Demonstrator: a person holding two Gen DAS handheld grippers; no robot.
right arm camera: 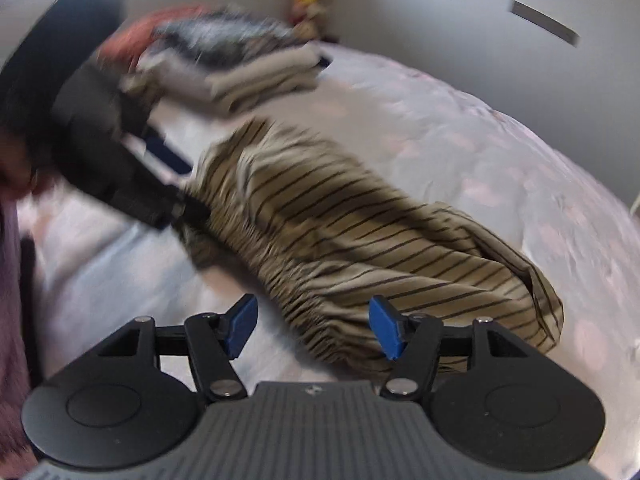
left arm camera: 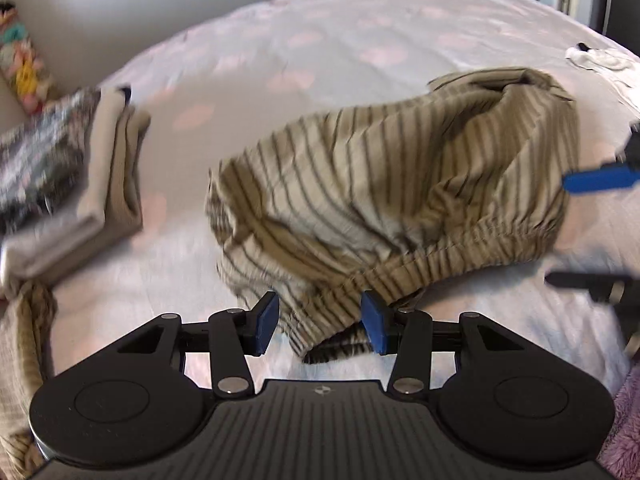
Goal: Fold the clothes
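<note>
A beige garment with dark stripes and an elastic waistband (left arm camera: 400, 180) (right arm camera: 360, 240) lies crumpled on the bed. My left gripper (left arm camera: 320, 324) stands open over the near end of the waistband. The cloth lies between its blue pads, which do not press on it. My right gripper (right arm camera: 313, 330) is open too and straddles the gathered waistband at the other end. In the left wrist view the right gripper (left arm camera: 556, 230) shows at the right edge, jaws apart beside the garment. The left gripper (right arm camera: 194, 188) appears blurred at the garment's far end in the right wrist view.
The bed sheet (left arm camera: 320, 40) is pale with pink spots. A stack of folded clothes (left arm camera: 80, 176) (right arm camera: 224, 68) sits near the wall. A white garment (left arm camera: 600, 64) lies at the far right. Purple fluffy fabric (left arm camera: 624, 420) (right arm camera: 12, 280) borders the near edge.
</note>
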